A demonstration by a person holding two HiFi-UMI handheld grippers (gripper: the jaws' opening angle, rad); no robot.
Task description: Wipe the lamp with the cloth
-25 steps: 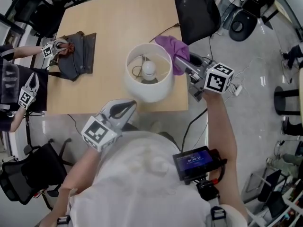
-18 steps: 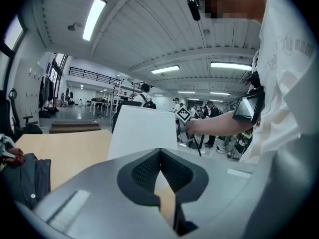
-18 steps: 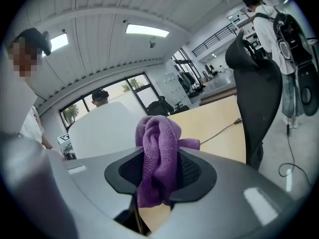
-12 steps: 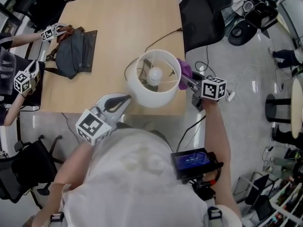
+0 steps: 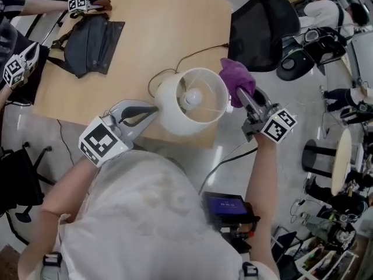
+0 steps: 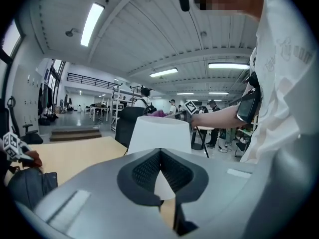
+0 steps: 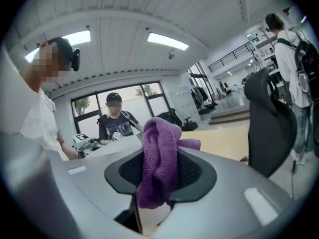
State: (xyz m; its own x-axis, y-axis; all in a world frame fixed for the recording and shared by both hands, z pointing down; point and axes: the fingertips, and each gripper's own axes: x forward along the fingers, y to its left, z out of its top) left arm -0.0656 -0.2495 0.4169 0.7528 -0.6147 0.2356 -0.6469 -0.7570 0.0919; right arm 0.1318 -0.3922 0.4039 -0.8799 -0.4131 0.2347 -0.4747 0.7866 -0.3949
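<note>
The lamp [image 5: 175, 112] stands near the wooden table's [image 5: 163, 22] front edge, its white shade open to me with the bulb [image 5: 192, 98] inside. My right gripper [image 5: 240, 93] is shut on a purple cloth [image 5: 236, 77], and the cloth lies against the shade's right rim. In the right gripper view the cloth [image 7: 158, 158] bunches between the jaws of the right gripper [image 7: 159, 156]. My left gripper [image 5: 155, 108] is shut and holds nothing; its tips are at the shade's left wall, contact unclear. Past the left gripper [image 6: 159, 152] in its own view rises the shade [image 6: 159, 132].
A dark bag [image 5: 93, 39] lies at the table's far left, where another person's two grippers [image 5: 84, 3] [image 5: 17, 66] work. The lamp's cord [image 5: 195, 54] runs across the table to the right. A black chair [image 5: 265, 31] stands beyond the table's right edge.
My right gripper has carried the cloth along the shade's right side, down and back up to the rim. The left gripper has come in close to the shade's left wall.
</note>
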